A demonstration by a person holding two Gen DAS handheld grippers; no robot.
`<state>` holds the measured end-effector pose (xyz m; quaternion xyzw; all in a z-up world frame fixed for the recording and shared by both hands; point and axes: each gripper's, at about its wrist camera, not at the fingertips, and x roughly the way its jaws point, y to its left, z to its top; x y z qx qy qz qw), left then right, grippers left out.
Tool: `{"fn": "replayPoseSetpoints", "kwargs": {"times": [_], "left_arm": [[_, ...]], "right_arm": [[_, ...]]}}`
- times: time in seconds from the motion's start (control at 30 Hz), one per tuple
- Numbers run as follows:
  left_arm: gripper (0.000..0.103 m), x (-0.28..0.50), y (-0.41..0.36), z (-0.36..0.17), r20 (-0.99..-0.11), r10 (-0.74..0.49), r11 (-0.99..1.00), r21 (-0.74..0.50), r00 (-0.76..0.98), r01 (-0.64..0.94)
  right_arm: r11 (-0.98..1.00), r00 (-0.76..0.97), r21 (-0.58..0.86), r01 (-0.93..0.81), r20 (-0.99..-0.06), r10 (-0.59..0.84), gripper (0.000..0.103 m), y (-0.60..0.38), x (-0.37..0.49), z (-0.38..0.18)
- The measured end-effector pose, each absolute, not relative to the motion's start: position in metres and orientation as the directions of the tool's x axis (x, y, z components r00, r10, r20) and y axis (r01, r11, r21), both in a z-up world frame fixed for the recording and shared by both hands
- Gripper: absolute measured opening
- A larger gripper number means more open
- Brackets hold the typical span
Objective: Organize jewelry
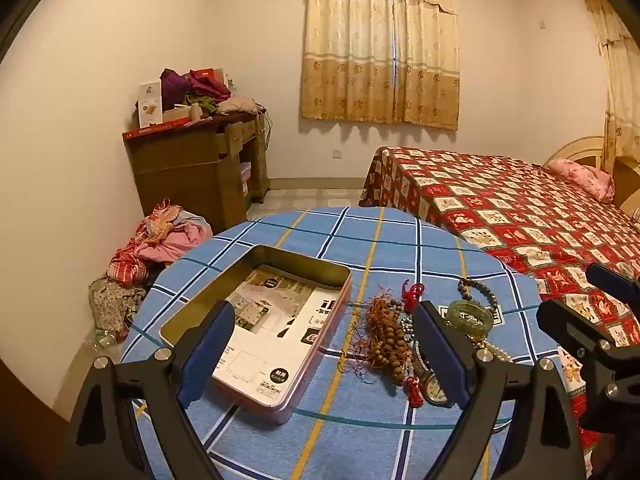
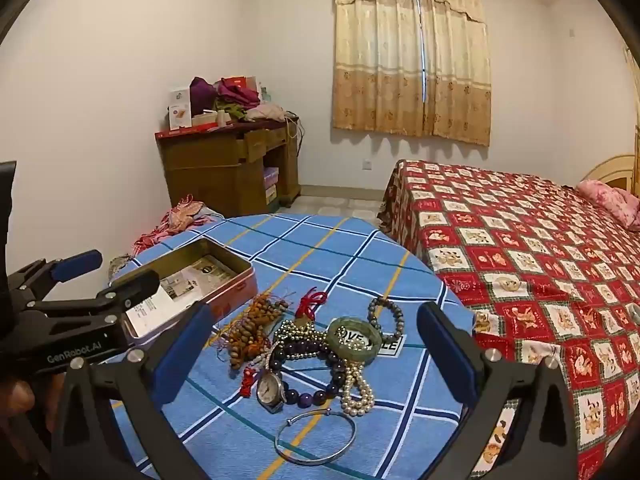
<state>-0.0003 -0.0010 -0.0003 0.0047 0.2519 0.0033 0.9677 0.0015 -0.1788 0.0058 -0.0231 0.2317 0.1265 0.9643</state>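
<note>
A pile of jewelry lies on a round table with a blue checked cloth [image 2: 320, 248]: brown wooden beads [image 2: 248, 330], a green jade bangle [image 2: 354, 338], a pearl strand [image 2: 356, 392], purple beads [image 2: 316, 394], a watch [image 2: 269, 390], a grey bead bracelet [image 2: 386, 316] and a silver bangle [image 2: 316, 436]. An open pink tin [image 1: 264, 328] with a paper inside sits to the left. My left gripper [image 1: 324, 344] is open over the tin's near corner and the beads [image 1: 384, 340]. My right gripper [image 2: 314, 344] is open above the pile. Both are empty.
A bed with a red patterned cover [image 2: 540, 264] stands to the right of the table. A wooden desk [image 2: 232, 168] piled with clothes stands at the far wall. Clothes lie heaped on the floor [image 1: 160, 240] to the left.
</note>
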Motion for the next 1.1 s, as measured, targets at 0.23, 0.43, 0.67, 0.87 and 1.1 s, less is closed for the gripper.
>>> {"fn": "replayPoseSetpoints", "kwargs": {"times": [0.23,0.43,0.67,0.87,1.1], "left_arm": [[0.09,0.006,0.0,-0.001,-0.504,0.002,1.0,0.002,0.864,-0.002],[0.09,0.001,0.0,-0.005,-0.5,0.001,1.0,0.003,0.866,0.0],[0.09,0.001,0.004,-0.007,-0.503,0.023,1.0,0.012,0.864,-0.019],[0.09,0.003,0.005,-0.009,-0.507,0.03,1.0,0.017,0.861,-0.025],[0.09,0.004,0.007,-0.01,-0.511,0.049,0.999,0.032,0.858,-0.038]], "right_arm": [[0.967,0.855,0.031,-0.254,-0.461,0.239,0.103,-0.181,0.003,0.004],[0.967,0.854,0.027,-0.255,-0.463,0.238,0.103,-0.178,0.002,0.007],[0.966,0.851,0.028,-0.255,-0.468,0.238,0.103,-0.177,0.004,-0.002],[0.967,0.845,0.028,-0.255,-0.479,0.237,0.103,-0.173,0.003,-0.004],[0.967,0.842,0.028,-0.255,-0.485,0.236,0.103,-0.172,0.005,-0.004]]}}
